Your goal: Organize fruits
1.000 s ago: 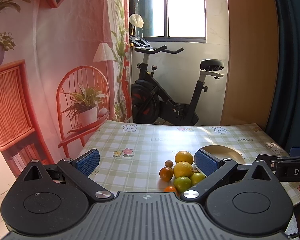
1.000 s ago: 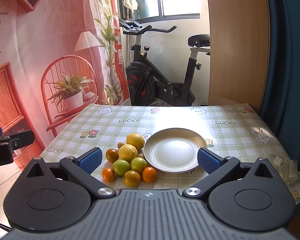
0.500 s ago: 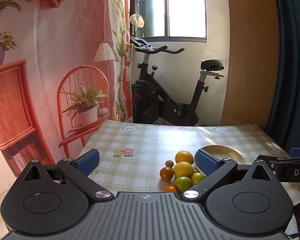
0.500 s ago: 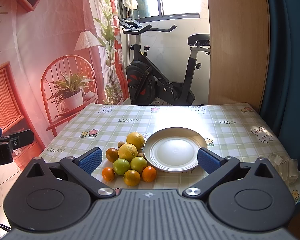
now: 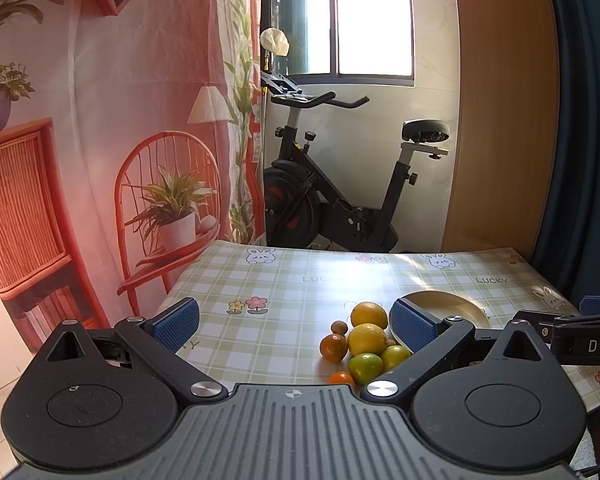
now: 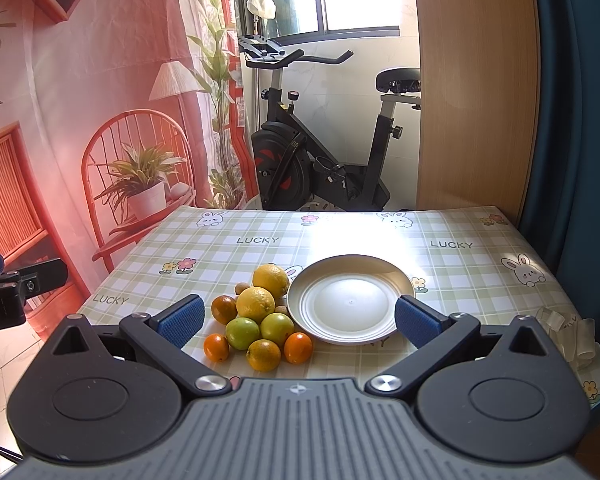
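Observation:
A pile of fruit point(image 6: 258, 320) lies on the checked tablecloth: two yellow lemons point(image 6: 256, 304), two green fruits point(image 6: 242, 332), several small oranges point(image 6: 298, 347) and small brown fruits. It touches the left rim of an empty white plate point(image 6: 350, 334). My right gripper point(image 6: 296, 320) is open and empty, held above the near table edge, facing fruit and plate. My left gripper point(image 5: 294, 322) is open and empty, further left; the pile point(image 5: 364, 346) sits by its right finger, which hides part of the plate point(image 5: 456, 304).
The table point(image 6: 380, 236) has its far edge near an exercise bike point(image 6: 324, 144). A wooden panel and dark curtain stand to the right. Crumpled clear plastic point(image 6: 568, 334) lies at the table's right front. The right gripper's side point(image 5: 580, 338) shows in the left wrist view.
Almost nothing: both views have shifted very slightly. The fruit and the plate have not moved and both grippers stay open.

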Motion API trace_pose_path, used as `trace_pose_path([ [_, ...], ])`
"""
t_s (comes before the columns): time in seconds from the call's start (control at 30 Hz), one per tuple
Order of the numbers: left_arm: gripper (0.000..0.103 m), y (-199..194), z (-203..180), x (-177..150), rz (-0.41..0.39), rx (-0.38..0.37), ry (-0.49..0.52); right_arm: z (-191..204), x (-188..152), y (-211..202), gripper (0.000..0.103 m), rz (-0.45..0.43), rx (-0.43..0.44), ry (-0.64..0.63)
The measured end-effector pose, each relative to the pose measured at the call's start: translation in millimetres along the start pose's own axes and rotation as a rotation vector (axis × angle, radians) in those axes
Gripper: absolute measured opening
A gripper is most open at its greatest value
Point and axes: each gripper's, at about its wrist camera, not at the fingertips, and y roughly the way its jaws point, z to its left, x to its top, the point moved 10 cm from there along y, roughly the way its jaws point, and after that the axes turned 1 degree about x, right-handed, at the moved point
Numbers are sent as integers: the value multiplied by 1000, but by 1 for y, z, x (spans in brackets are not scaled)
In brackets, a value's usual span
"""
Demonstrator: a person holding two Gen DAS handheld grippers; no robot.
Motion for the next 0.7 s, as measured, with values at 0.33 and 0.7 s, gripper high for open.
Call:
trace_pose_path([
  [0.33,103,0,1,-1,0,0,-2,0,1,-1,103,1,-1,0],
  [0.7,103,14,5,-2,41,-1,-32,4,-5,4,103,4,9,-12],
])
